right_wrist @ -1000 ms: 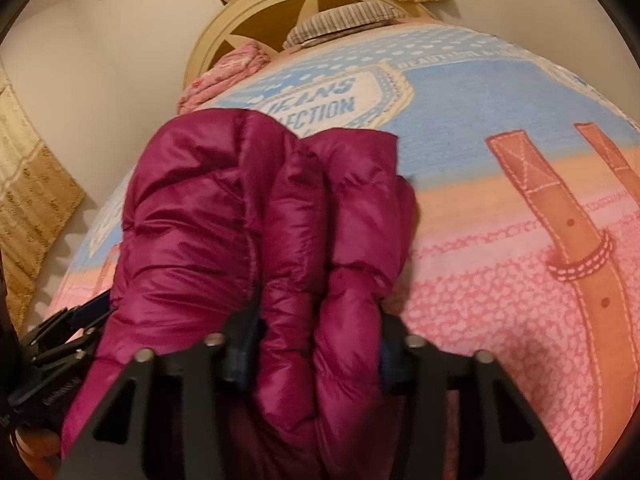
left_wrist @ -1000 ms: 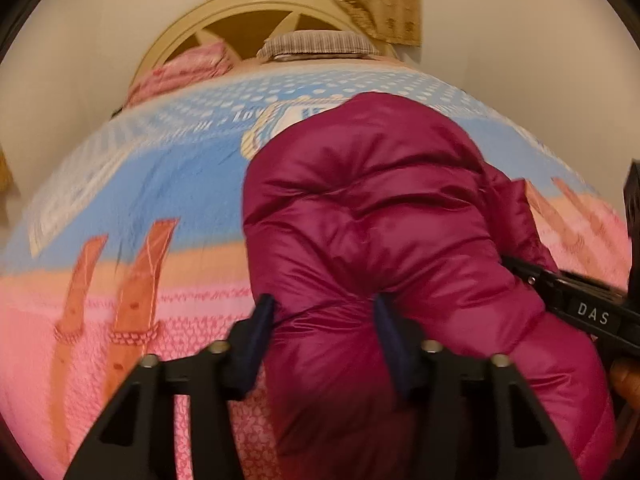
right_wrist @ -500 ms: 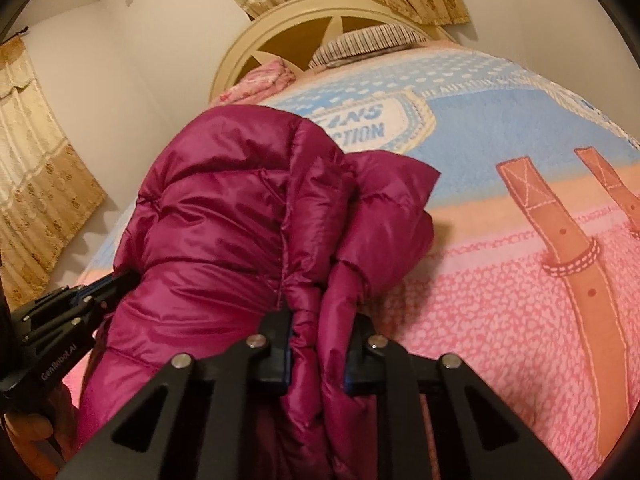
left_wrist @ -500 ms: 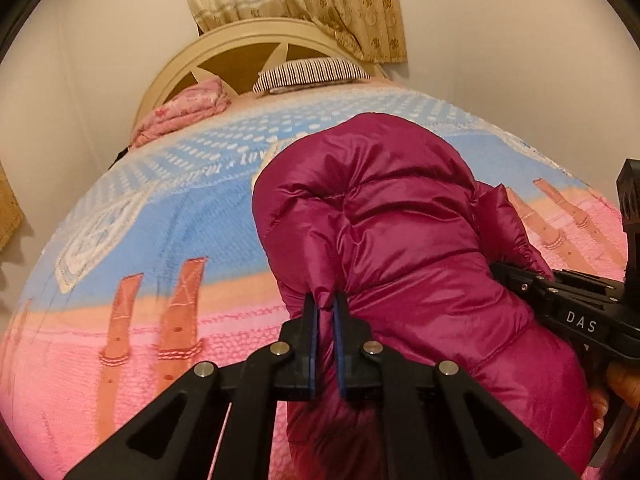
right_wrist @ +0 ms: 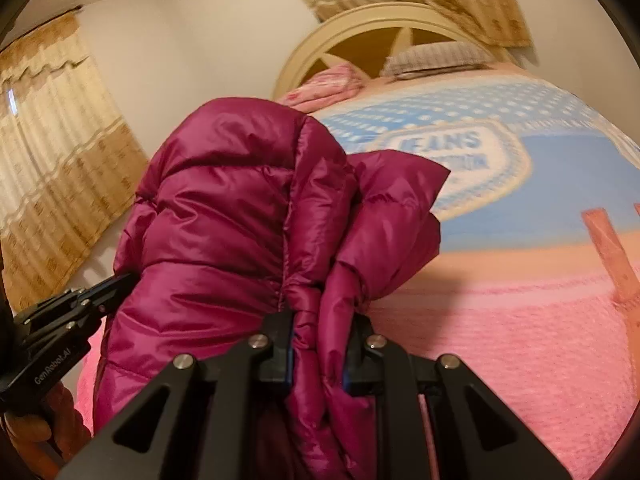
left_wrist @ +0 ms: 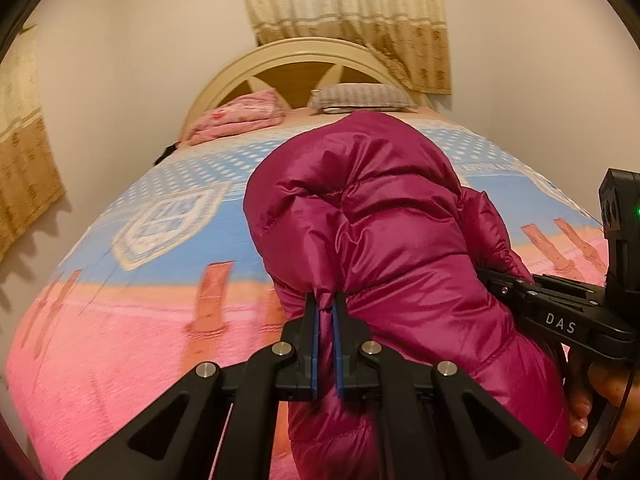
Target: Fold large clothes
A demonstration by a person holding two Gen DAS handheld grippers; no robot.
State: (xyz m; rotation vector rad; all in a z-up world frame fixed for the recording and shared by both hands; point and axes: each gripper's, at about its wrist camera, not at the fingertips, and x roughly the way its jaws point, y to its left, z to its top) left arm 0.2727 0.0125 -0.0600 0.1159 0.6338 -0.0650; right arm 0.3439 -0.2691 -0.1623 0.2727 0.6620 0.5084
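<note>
I am holding the jacket (left_wrist: 384, 240) up off the bed (left_wrist: 120, 320) with both tools, so its magenta bulk is hanging in front of both cameras, its upper part rising above the blanket. My left gripper (left_wrist: 326, 308) is pinching a thin fold of the fabric, its blue pads nearly touching with only that ridge of cloth between them. My right gripper (right_wrist: 320, 320) is clamping a thicker bunch of puffy layers, so its fingers are standing wider apart around the wad. In the left view the right tool is showing at the far right edge, pressed against the jacket's side; in the right view the left tool is poking in at the lower left, touching the jacket too. Behind the jacket I am seeing a striped pillow (left_wrist: 360, 98) and a folded pink quilt (left_wrist: 236, 120) lying against the headboard (left_wrist: 304, 52), with curtains (left_wrist: 344, 20) hanging above it.
</note>
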